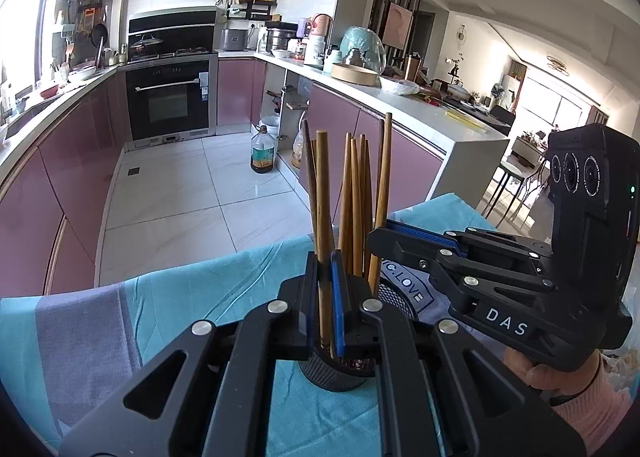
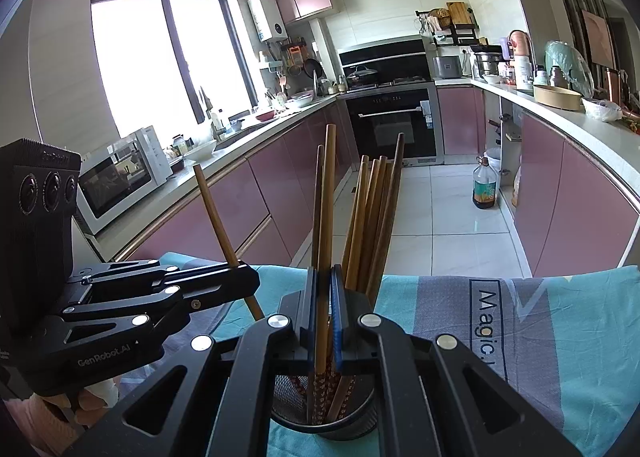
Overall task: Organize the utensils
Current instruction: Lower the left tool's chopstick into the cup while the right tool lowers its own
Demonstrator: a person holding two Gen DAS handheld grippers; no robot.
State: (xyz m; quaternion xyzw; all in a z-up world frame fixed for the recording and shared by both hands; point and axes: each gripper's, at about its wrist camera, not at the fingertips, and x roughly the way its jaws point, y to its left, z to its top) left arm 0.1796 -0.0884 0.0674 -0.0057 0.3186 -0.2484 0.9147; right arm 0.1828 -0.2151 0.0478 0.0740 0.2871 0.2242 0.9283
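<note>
Both of my grippers are pinched down on chopsticks at the black mesh holder (image 2: 324,417), which stands on a cloth-covered table (image 2: 560,337) near its edge facing the kitchen. My left gripper (image 1: 326,297) has its jaws pressed together on one wooden chopstick (image 1: 323,217), which stands almost upright with its lower end going down into the holder. My right gripper (image 2: 324,313) is closed the same way on another chopstick (image 2: 325,225), also upright, its patterned lower end inside the holder.

From the left wrist view I see the right gripper coming in from the right side, the hand (image 1: 560,377) under it in a pink sleeve, its tip in among the bunch of chopsticks (image 1: 358,197) standing in the holder. The holder's inside is hidden there by my own jaws. The right wrist view looks down into the holder and shows the patterned ends of several sticks leaning toward its far rim. It also shows my left gripper from the side, at the left, with its chopstick tilted away from the bunch; whether that stick's lower end is in the holder I cannot tell from here.

The cloth is turquoise with grey bands and printed lettering.
</note>
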